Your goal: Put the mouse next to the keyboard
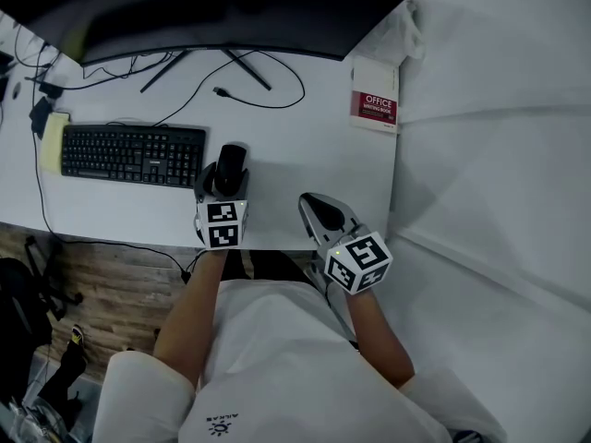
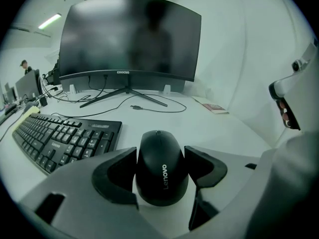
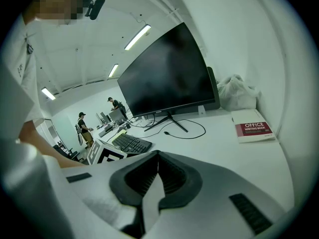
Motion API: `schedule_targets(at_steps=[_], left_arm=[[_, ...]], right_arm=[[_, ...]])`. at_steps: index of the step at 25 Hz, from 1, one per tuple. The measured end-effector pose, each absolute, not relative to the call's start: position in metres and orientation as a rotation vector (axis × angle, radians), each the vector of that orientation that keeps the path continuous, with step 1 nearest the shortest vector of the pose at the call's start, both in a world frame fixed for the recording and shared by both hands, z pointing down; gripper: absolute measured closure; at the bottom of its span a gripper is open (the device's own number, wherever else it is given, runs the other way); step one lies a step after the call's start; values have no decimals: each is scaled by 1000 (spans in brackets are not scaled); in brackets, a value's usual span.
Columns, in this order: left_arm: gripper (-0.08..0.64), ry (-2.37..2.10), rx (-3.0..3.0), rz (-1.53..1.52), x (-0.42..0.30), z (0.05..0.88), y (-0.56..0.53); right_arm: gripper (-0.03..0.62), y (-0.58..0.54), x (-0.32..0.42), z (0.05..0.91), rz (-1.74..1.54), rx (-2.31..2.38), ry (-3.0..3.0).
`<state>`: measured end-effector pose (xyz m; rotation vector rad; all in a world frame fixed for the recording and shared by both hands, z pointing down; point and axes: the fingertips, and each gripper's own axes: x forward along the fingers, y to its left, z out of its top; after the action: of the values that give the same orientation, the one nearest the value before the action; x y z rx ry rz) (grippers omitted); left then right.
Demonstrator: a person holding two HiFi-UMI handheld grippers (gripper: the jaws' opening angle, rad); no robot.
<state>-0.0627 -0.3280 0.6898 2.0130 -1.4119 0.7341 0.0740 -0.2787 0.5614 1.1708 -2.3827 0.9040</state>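
Observation:
A black Lenovo mouse point(image 1: 231, 161) point(image 2: 162, 166) rests on the white desk point(image 1: 305, 146), just right of the black keyboard point(image 1: 129, 153) point(image 2: 65, 138). My left gripper point(image 1: 223, 185) point(image 2: 160, 154) is shut on the mouse, one pad against each of its sides. My right gripper point(image 1: 311, 201) point(image 3: 158, 156) hovers at the desk's front edge, right of the mouse, shut with its tips meeting and nothing held.
A large dark monitor point(image 1: 231, 7) point(image 2: 129, 39) stands at the back, with a loose cable point(image 1: 249, 95) in front of its stand. A red and white office book point(image 1: 375, 104) point(image 3: 254, 129) lies far right. A white bag point(image 3: 237, 91) sits beside the monitor. Yellow notes point(image 1: 54, 141) lie left of the keyboard.

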Motion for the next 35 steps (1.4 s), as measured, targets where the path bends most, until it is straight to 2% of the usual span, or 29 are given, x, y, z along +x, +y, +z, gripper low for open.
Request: schedule_targets(at_steps=[35], left_arm=[[252,-1466,1914,838,-62,706,-334]], right_arm=[[574,-287,83,560,904,1177,-2391]])
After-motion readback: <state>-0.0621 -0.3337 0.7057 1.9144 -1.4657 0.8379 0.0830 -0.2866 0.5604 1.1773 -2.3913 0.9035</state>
